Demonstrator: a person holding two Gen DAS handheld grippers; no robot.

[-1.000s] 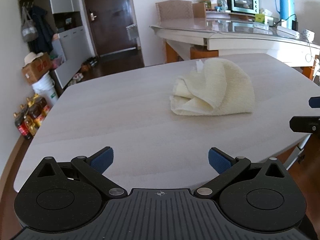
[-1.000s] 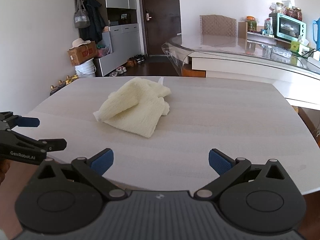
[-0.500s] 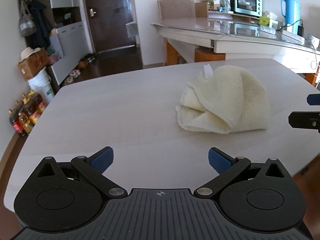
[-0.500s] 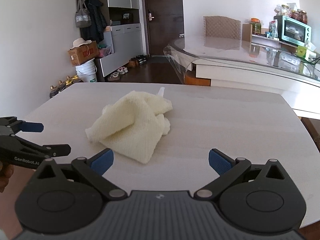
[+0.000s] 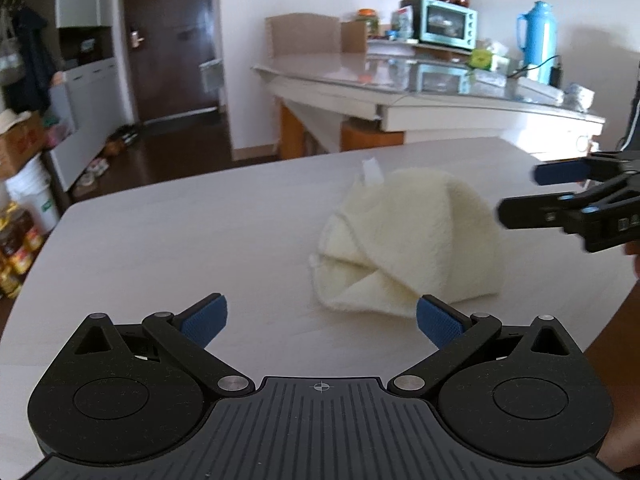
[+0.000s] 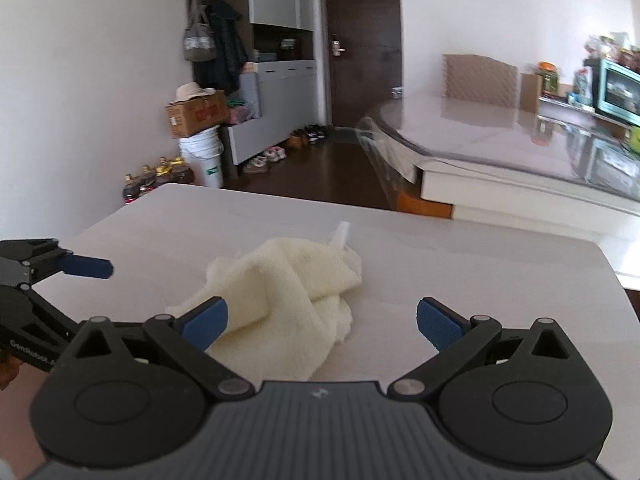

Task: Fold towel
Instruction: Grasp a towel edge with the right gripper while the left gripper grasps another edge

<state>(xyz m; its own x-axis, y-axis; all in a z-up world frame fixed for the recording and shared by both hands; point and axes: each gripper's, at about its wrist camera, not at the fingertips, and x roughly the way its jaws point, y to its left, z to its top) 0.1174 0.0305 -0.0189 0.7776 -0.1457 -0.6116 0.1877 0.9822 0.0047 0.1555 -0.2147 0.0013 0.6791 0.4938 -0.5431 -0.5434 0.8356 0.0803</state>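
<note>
A crumpled cream towel (image 5: 412,240) lies bunched on the pale wooden table (image 5: 180,240), with a small white label sticking up at its far side. It also shows in the right wrist view (image 6: 288,296). My left gripper (image 5: 320,320) is open and empty, just short of the towel's near edge. My right gripper (image 6: 320,320) is open and empty, its left fingertip (image 6: 204,320) over the towel's near edge. Each gripper shows in the other's view: the right one (image 5: 568,192) beside the towel's right side, the left one (image 6: 60,276) to the towel's left.
A glass-topped table (image 5: 420,80) stands behind with a teal oven (image 5: 448,28) and a blue flask (image 5: 536,40). Bottles (image 6: 156,180), a bucket (image 6: 202,156) and a box (image 6: 196,114) sit on the floor at the left. The table's edges are near on both sides.
Both grippers have moved forward toward the towel, which now looks larger and closer. The right gripper has closed in on the towel's right side. Both stay open.
</note>
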